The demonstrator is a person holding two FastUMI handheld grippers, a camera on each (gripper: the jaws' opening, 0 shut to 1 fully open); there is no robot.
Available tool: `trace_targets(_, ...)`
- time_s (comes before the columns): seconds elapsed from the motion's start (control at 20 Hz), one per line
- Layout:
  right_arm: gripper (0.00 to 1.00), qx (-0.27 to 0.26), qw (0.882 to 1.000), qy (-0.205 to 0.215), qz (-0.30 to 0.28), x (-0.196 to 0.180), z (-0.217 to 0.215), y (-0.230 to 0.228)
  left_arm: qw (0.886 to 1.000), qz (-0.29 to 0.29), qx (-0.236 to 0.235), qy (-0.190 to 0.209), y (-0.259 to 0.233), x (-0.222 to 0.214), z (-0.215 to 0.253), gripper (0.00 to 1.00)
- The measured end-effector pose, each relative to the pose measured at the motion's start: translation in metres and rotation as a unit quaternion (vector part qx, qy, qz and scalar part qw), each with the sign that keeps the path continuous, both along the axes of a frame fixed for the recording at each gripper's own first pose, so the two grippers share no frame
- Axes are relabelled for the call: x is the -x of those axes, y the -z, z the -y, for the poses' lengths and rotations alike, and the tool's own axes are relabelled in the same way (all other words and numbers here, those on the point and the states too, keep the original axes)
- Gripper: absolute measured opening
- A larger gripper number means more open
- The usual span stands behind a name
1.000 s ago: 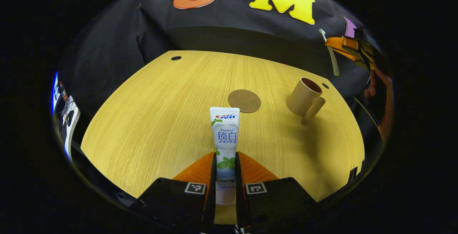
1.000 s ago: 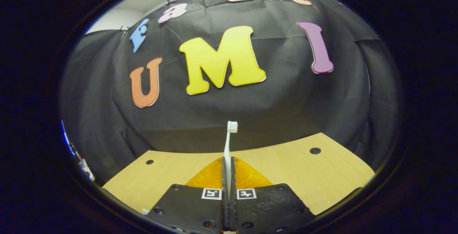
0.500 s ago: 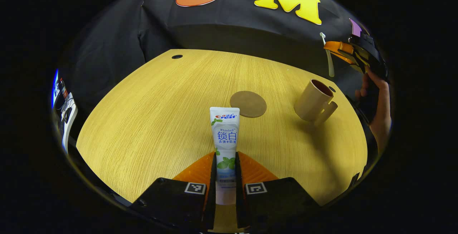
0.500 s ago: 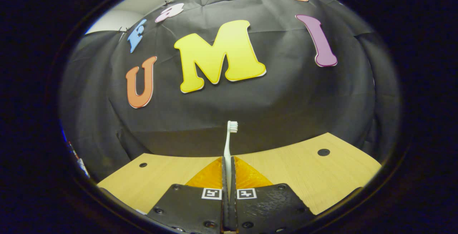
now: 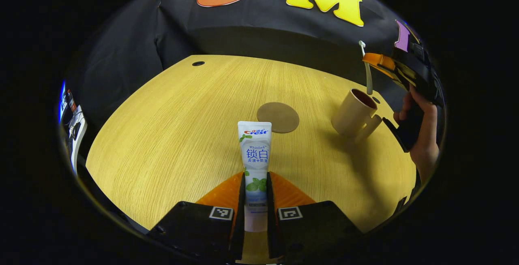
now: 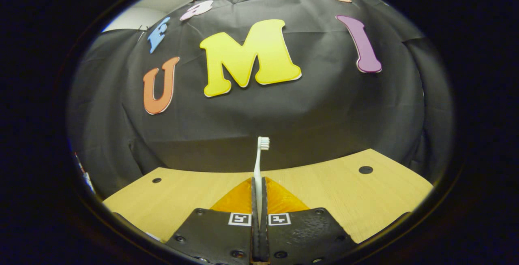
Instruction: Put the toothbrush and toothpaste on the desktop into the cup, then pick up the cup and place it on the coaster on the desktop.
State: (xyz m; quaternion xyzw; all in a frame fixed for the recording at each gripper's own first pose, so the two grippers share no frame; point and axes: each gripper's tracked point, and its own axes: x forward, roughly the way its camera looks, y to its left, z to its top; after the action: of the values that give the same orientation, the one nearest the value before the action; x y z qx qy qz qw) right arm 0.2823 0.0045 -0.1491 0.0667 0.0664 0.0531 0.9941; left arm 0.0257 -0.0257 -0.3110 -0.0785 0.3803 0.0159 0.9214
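Both pickups look done, nothing is in the cup [image 5: 354, 113] yet. My left gripper [image 5: 256, 200] clamps the toothpaste [image 5: 255, 163] low on its tube, both fingers pressed to its sides, held above the desk [image 5: 170, 135]. My right gripper [image 6: 258, 200] pinches the toothbrush [image 6: 258, 167] by its handle, bristles pointing away from me. In the left gripper view that toothbrush hangs just above the cup's rim (whether its lower end has entered the mouth, I cannot tell). The cup stands at the desk's far right, apart from the round coaster [image 5: 278, 117]. Left to do, by my reckoning: drop in the brush, then the paste, then carry the cup to the coaster.
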Motion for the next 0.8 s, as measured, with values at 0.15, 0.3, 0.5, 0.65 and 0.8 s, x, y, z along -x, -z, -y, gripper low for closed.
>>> trace_targets(0.15,0.04,0.004,1.0,-0.006,-0.003,0.009,-0.004,0.008,1.0,0.002,-0.003,0.0,0.0,0.0,-0.001,0.27)
trace_targets(0.3,0.06,0.005,1.0,-0.011,-0.001,0.018,-0.007,0.011,1.0,0.007,-0.004,0.003,-0.003,0.002,-0.001,0.26)
trace_targets(0.5,0.13,0.009,1.0,-0.02,-0.008,0.032,-0.011,0.013,1.0,0.017,-0.004,0.007,-0.01,0.0,0.003,0.26)
trace_targets(0.65,0.29,0.021,1.0,-0.021,-0.005,0.042,-0.01,0.005,0.999,0.048,-0.003,0.012,-0.03,-0.006,0.007,0.26)
trace_targets(0.8,0.46,0.028,0.999,-0.024,-0.012,0.052,-0.007,-0.001,0.996,0.088,-0.002,0.024,-0.056,-0.024,0.017,0.26)
